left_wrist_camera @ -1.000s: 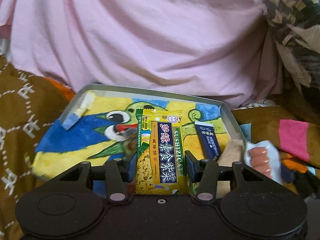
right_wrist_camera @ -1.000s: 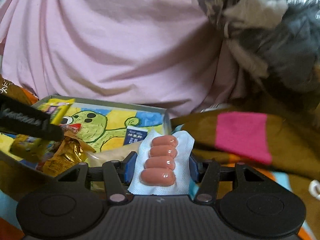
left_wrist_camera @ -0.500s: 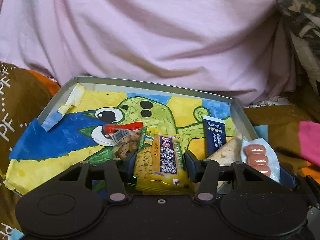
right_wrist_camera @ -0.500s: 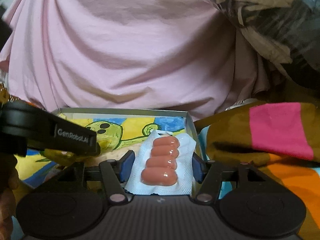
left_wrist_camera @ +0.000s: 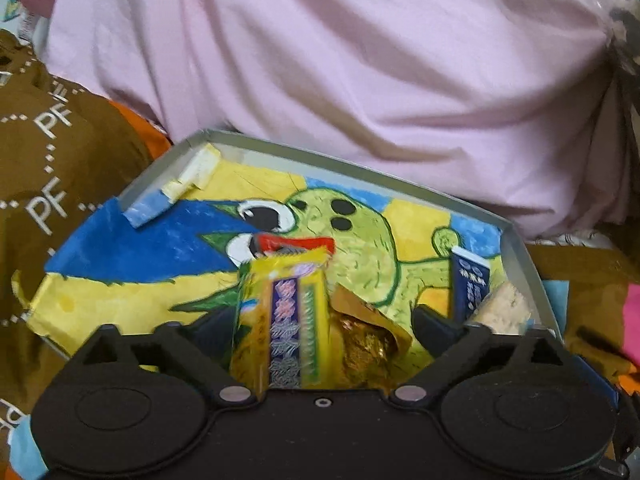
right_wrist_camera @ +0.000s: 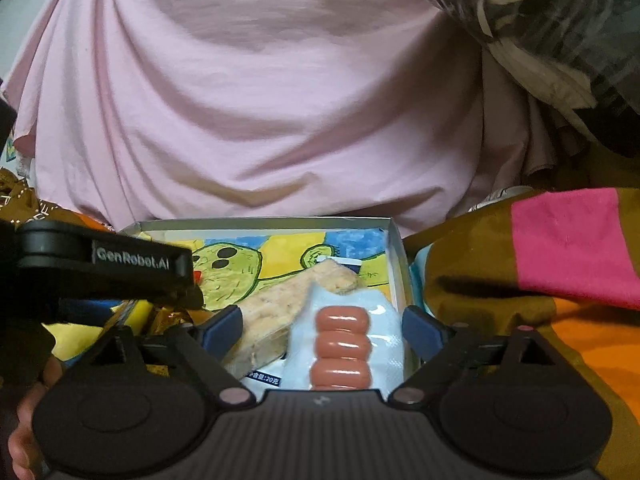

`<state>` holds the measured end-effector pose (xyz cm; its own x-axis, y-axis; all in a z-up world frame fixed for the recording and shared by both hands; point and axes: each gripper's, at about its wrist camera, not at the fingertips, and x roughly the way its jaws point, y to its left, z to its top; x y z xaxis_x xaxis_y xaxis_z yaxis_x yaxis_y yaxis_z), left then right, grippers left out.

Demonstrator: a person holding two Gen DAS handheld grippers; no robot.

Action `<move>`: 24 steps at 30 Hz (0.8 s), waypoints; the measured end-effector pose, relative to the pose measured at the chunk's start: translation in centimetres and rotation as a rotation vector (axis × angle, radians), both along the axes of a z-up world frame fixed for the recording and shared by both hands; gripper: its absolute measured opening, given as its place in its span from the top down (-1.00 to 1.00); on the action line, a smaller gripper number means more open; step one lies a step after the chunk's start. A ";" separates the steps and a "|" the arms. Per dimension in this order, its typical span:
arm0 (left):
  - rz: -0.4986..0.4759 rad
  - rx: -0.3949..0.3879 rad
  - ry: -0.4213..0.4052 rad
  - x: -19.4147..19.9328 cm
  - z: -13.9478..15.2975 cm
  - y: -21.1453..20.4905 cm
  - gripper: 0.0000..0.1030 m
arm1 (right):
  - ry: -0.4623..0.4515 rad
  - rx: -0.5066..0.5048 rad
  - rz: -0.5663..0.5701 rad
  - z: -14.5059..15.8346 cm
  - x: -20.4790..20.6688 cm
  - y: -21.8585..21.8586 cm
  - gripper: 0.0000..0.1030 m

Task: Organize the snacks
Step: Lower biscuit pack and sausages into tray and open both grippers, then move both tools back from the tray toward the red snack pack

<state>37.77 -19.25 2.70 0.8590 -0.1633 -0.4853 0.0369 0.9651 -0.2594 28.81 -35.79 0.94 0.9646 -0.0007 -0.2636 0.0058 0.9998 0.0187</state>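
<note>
A shallow grey tray, lined with a bright cartoon drawing, sits on a brown patterned blanket in front of a heap of pink cloth.

The yellow biscuit packet stands between the left tongs, its long axis running away from the camera toward the tray's far wall. It looks light, flat and crinkly, likely slippery film with brittle contents, so it is best pinched across its short width near the middle. Just to its right lies a crumpled gold wrapper.

The left tongs' jaws are opening and stand clear of the packet, which now rests inside the tray at its near edge.

The sausage pack lies lengthwise between the right tongs, four sausages stacked along its axis, pointing into the tray's right corner. It seems soft, smooth and floppy; its sealed edges give the best hold. Those jaws are opening too, touching nothing.

Beside it lie a pale cracker bar and a dark blue sachet near the tray's right wall.
</note>
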 end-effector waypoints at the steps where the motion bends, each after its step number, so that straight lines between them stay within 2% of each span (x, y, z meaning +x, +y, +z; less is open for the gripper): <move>1: 0.001 -0.009 -0.009 -0.2 0.1 0.2 -0.93 | -0.002 -0.004 -0.002 0.1 -0.1 0.0 -0.83; 3: 0.004 -0.022 -0.012 -0.4 0.5 0.5 -0.97 | -0.008 -0.014 -0.003 0.3 -0.3 0.1 -0.93; 7: 0.021 -0.021 -0.027 -1.0 1.2 1.0 -0.98 | -0.027 -0.043 -0.015 0.9 -1.1 0.4 -0.99; 24: 0.057 -0.036 -0.076 -7.3 4.9 4.1 -0.98 | -0.121 -0.099 -0.066 4.9 -7.7 2.3 -1.00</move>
<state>30.46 -15.14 7.58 0.9013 -0.1294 -0.4134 0.0034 0.9564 -0.2920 21.16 -33.52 5.88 0.9862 -0.0857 -0.1413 0.0757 0.9943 -0.0752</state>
